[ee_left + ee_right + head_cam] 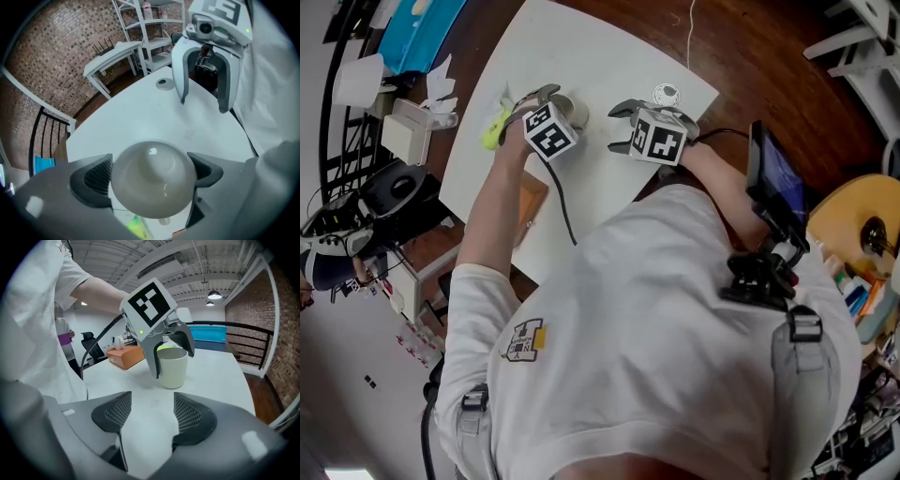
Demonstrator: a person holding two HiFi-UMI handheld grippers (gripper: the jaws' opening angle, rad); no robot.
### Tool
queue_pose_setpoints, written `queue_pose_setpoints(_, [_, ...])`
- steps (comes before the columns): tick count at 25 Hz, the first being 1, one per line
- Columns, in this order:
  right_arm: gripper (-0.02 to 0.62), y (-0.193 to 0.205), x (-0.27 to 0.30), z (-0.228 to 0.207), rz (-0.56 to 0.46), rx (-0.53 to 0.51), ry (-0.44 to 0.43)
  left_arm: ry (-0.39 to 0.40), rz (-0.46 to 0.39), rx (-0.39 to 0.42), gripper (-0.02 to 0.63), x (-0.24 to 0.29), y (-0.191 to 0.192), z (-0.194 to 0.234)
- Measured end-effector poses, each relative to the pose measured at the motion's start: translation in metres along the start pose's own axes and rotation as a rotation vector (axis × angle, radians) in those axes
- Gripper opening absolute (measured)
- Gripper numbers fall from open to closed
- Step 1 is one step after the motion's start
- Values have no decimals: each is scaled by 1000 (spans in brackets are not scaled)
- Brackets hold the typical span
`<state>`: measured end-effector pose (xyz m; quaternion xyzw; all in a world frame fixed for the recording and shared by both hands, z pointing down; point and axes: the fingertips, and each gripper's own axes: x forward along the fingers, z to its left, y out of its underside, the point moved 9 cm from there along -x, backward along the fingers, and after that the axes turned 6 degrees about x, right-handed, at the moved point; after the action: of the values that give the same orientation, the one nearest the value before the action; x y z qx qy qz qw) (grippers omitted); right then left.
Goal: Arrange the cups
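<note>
A cream cup (154, 180) stands upright on the white table (581, 56). In the left gripper view I look straight down into it. My left gripper (152, 173) points steeply down over the cup, with one jaw on either side and the pads not pressing on it. The right gripper view shows the same cup (173, 366) standing on the table between the left gripper's fingers (152, 357). My right gripper (152, 416) is open with nothing between its jaws. It hangs a short way to the right of the cup (575, 111), with the right gripper (617, 129) aimed toward it.
An orange tissue box (125, 356) sits on the table's near left side. A yellow-green object (494, 129) lies by the left edge, just beyond the cup. A small round white item (666, 94) rests near the far right edge. Wooden floor surrounds the table.
</note>
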<state>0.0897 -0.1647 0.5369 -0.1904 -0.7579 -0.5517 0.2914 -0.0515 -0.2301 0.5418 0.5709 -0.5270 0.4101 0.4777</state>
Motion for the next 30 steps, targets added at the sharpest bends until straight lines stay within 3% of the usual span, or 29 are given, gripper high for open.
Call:
queue_pose_setpoints(5, [268, 2, 5, 3, 9, 14, -7, 66, 31, 14, 502, 3, 2, 0])
queue_pose_setpoints(12, [267, 2, 5, 6, 7, 34, -14, 75, 51, 30, 500, 1, 0, 2])
queue_pose_setpoints(21, [261, 0, 6, 7, 17, 39, -12, 90, 28, -47, 499, -4, 6, 1])
queue_pose_setpoints(30, [253, -22, 12, 6, -9, -31, -34, 27, 16, -99, 499, -55, 25, -1])
